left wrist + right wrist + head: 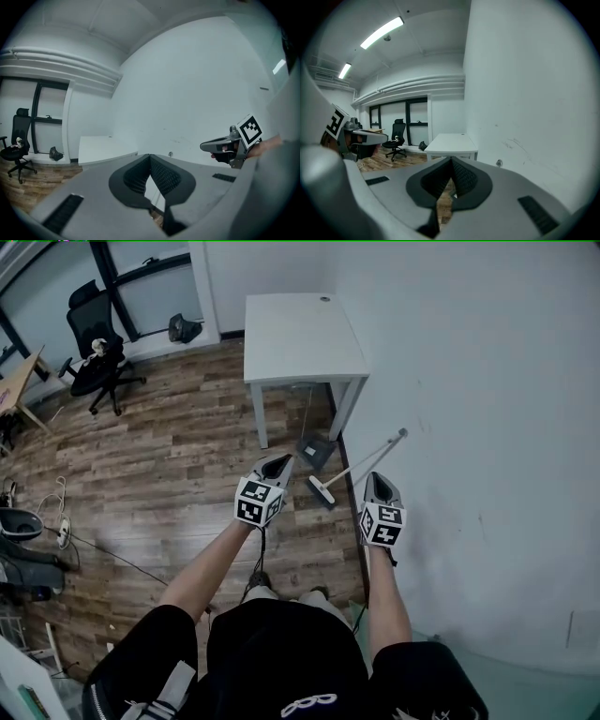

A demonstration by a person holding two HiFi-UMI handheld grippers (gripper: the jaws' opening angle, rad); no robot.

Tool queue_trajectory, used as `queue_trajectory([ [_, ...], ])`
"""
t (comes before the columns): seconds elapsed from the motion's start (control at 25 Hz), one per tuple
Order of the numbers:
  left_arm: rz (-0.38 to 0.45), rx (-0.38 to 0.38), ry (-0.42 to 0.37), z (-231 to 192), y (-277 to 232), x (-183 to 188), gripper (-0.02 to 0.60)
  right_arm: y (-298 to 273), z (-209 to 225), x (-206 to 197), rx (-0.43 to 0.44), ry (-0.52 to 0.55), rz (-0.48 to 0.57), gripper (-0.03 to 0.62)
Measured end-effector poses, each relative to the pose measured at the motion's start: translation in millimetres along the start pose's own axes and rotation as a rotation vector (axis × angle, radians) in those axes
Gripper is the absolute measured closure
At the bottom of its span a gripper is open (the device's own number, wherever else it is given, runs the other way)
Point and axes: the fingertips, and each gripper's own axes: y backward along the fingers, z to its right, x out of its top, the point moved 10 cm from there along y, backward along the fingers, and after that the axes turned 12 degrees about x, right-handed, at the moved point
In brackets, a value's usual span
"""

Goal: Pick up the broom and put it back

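Note:
The broom [323,491] stands on the wood floor by the white wall, its pale head down and its thin handle [370,457] slanting up to the right against the wall. My left gripper [278,461] hangs just left of the broom head, apart from it. To the right of the head and below the handle, my right gripper [377,479] also touches nothing. In the left gripper view the left gripper [150,157] is shut and empty. The right gripper [451,160] is likewise shut with nothing between its jaws.
A grey dustpan [316,452] with an upright handle stands beside the broom, under the near corner of a white table [300,334]. The wall [469,427] runs along the right. A black office chair [98,362] is far left, and cables [61,512] lie on the floor.

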Motion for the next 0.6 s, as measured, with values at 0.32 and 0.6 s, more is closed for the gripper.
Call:
queue_trajectory([
  [0.32, 0.007, 0.016, 0.012, 30.6, 1.0, 13.1, 0.561, 23.5, 18.1, 11.2, 0.029, 0.013, 0.009, 0.569],
  [0.6, 0.009, 0.011, 0.003, 48.6, 3.5, 11.7, 0.561, 36.0, 24.1, 7.1, 0.042, 0.001, 0.030, 0.569],
])
